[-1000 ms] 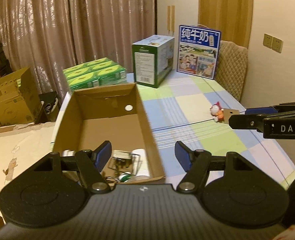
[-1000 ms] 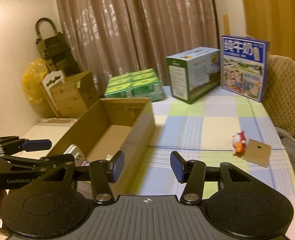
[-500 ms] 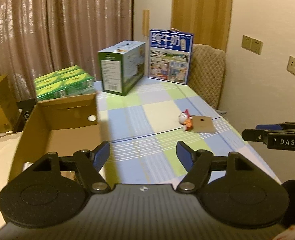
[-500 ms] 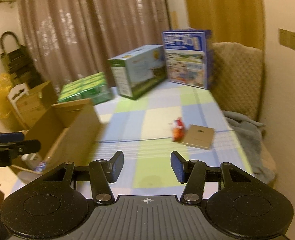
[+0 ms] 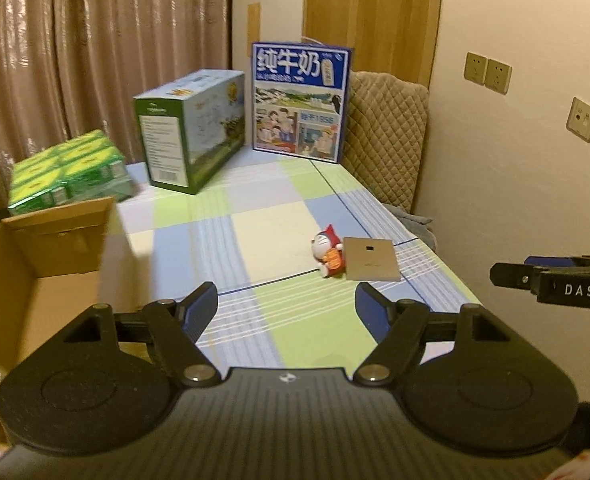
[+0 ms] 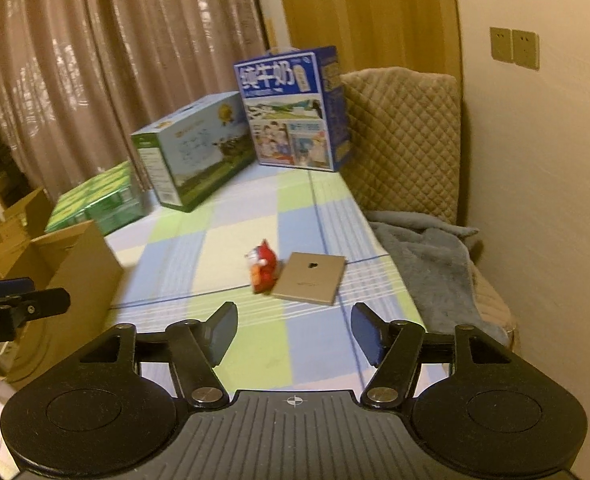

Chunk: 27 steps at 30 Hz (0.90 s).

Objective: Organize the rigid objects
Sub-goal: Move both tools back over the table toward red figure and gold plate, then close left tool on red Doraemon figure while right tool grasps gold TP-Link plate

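Open cardboard box (image 5: pixel 55 248) at left edge of left wrist view, placed as collecting bin, I judge. Green drink multipack (image 5: pixel 67 172) behind it, then green carton (image 5: pixel 187 132), then blue carton (image 5: pixel 301 100) printed "纯牛奶". Doraemon figurine (image 5: pixel 329 250) lay at centre on checked tablecloth (image 5: pixel 255 200), touching flat tan box (image 5: pixel 371 259). Left gripper (image 5: pixel 287 306) and right gripper (image 6: pixel 293 330) had just been widening, fingers released, nothing between them. "DAS" readable at right edge.

Both wrist views angled down, sharing table (image 5: pixel 255 236)
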### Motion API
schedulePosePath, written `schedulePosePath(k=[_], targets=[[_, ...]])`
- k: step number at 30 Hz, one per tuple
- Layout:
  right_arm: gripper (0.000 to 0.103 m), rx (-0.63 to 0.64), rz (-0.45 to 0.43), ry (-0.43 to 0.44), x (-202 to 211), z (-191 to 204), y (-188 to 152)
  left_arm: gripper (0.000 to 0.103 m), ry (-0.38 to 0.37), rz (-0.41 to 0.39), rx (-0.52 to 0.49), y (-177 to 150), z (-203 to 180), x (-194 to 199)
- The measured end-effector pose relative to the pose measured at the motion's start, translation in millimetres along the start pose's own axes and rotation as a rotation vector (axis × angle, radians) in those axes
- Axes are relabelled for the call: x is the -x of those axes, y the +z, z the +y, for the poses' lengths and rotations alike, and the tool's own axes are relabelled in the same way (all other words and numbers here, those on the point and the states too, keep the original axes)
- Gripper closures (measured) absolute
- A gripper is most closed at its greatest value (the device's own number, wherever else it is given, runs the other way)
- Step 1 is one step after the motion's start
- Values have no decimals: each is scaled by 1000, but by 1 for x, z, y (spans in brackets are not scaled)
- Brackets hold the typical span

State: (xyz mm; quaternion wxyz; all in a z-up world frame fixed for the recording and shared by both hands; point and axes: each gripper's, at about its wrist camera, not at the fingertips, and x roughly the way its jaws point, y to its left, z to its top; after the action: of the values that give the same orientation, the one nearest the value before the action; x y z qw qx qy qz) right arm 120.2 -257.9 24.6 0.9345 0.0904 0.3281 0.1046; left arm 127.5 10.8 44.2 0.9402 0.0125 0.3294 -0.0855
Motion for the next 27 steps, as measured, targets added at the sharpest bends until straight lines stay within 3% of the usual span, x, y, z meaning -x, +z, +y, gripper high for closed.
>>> schedulePosePath(k=[15,27], targets=[[40,-121,30,-46,-120,-48,5,31,-56,73,-12,7,-18,-153],[40,-76,36,-135,-183,-56,6,38,-114,106,-71,9,-30,-240]])
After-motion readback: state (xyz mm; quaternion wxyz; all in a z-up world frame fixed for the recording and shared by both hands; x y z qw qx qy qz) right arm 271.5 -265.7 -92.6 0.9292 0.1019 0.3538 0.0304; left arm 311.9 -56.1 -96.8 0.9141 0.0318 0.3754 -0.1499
